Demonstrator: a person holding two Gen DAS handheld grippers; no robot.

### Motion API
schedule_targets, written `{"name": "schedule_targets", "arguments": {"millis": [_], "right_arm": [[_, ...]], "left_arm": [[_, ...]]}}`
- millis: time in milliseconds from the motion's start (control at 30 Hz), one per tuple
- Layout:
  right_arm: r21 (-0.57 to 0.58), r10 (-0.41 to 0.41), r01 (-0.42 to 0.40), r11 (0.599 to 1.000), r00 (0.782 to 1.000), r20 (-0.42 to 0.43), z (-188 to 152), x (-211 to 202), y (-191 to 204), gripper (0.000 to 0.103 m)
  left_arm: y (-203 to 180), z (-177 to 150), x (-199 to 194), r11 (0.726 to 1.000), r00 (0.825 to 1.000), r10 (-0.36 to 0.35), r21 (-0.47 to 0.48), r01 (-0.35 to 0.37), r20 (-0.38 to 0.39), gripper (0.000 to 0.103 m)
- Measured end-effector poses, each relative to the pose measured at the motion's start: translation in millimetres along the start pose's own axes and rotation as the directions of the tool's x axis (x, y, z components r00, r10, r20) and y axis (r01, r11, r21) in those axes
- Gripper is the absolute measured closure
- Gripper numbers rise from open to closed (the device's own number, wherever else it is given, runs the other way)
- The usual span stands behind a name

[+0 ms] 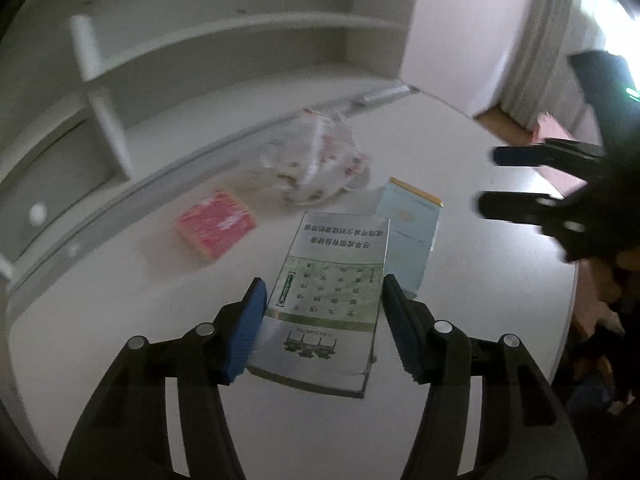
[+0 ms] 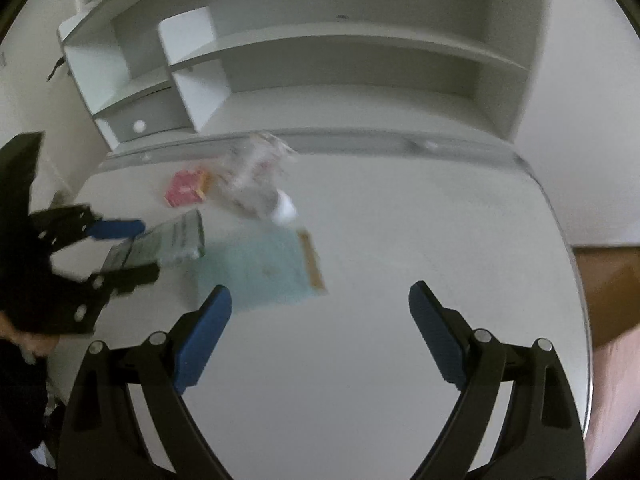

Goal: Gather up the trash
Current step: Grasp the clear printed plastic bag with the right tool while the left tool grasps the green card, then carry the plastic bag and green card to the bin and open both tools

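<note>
A green-and-white flat box lies on the white desk. My left gripper is open with its blue pads either side of the box, apart from it. A pale blue box lies just right of it, a red box to the left, and a crumpled clear plastic bag behind. My right gripper is open and empty over bare desk; in its view the pale blue box lies just ahead left, with the bag, red box and green box beyond.
A white shelf unit with open compartments stands along the desk's back edge. The desk's rounded edge drops to a wooden floor on the right. The left gripper shows at left in the right wrist view.
</note>
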State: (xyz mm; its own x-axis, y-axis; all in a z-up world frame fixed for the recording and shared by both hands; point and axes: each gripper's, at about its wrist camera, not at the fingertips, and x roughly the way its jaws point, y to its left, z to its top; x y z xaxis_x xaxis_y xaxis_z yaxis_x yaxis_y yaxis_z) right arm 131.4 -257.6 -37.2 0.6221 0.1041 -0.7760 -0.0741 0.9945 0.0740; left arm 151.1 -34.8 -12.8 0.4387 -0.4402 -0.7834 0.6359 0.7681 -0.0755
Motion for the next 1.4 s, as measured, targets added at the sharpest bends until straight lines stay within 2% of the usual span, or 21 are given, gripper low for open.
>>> {"name": "schedule_targets", "arguments": {"millis": [167, 300, 333, 400, 467, 533, 633, 700, 800, 967, 1067, 1167, 1233, 1300, 1400], "right_arm": [[-0.053, 0.036, -0.038, 0.998, 0.998, -0.046, 55, 51, 30, 0.016], [-0.060, 0.027, -0.033, 0.998, 0.995, -0.100, 84, 93, 39, 0.016], [-0.061, 0.021, -0.028, 0.998, 0.994, -0.105, 88, 100, 40, 0.019], [-0.070, 0.004, -0.011, 0.997, 0.995, -0.100, 95, 109, 43, 0.037], [-0.063, 0.031, -0.037, 0.997, 0.994, -0.101, 98, 109, 46, 0.074], [-0.060, 0.043, -0.049, 0.997, 0.996, -0.084, 101, 102, 48, 0.085], [-0.048, 0.081, -0.082, 0.995, 0.997, -0.020, 104, 75, 45, 0.086], [-0.023, 0.126, -0.125, 0.992, 0.991, 0.034, 105, 49, 39, 0.086], [0.004, 0.151, -0.152, 0.988, 0.983, 0.101, 97, 10, 23, 0.087], [0.078, 0.119, -0.133, 0.988, 0.979, 0.165, 54, -49, -32, 0.087], [0.172, 0.025, -0.057, 0.984, 0.983, 0.183, 10, -85, -81, 0.087], [0.297, -0.102, 0.045, 0.954, 0.979, 0.178, -47, -117, -138, 0.087], [0.399, -0.182, 0.103, 0.911, 0.969, 0.166, -92, -139, -178, 0.087], [0.506, -0.256, 0.154, 0.849, 0.957, 0.137, -141, -160, -217, 0.087], [0.628, -0.369, 0.247, 0.738, 0.927, 0.069, -213, -188, -262, 0.087]], "left_arm": [[19, -22, -24, 0.994, 0.999, 0.045, -0.106, -0.042, 0.022, 0.046], [25, -39, -35, 0.984, 0.995, 0.097, -0.150, -0.095, 0.010, 0.046], [26, -43, -38, 0.981, 0.994, 0.105, -0.163, -0.102, 0.009, 0.046], [31, -49, -47, 0.975, 0.993, 0.120, -0.191, -0.115, 0.012, 0.046], [35, -54, -56, 0.968, 0.990, 0.137, -0.217, -0.129, 0.021, 0.046], [36, -54, -60, 0.961, 0.988, 0.150, -0.239, -0.140, 0.025, 0.046], [33, -49, -65, 0.952, 0.985, 0.168, -0.267, -0.151, 0.040, 0.046], [29, -42, -64, 0.951, 0.985, 0.164, -0.273, -0.144, 0.052, 0.046], [15, -27, -65, 0.956, 0.985, 0.159, -0.261, -0.135, 0.073, 0.046], [-36, 7, -51, 0.984, 0.991, 0.083, -0.169, -0.063, 0.108, 0.046], [-80, 29, -36, 0.996, 0.993, 0.005, -0.085, 0.005, 0.119, 0.046], [-133, 50, -18, 0.998, 0.989, -0.069, 0.017, 0.067, 0.129, 0.046], [-173, 61, -4, 0.988, 0.983, -0.135, 0.098, 0.123, 0.124, 0.046], [-222, 72, 13, 0.965, 0.971, -0.219, 0.171, 0.200, 0.098, 0.046], [-294, 83, 35, 0.910, 0.938, -0.342, 0.270, 0.316, 0.055, 0.046]]}}
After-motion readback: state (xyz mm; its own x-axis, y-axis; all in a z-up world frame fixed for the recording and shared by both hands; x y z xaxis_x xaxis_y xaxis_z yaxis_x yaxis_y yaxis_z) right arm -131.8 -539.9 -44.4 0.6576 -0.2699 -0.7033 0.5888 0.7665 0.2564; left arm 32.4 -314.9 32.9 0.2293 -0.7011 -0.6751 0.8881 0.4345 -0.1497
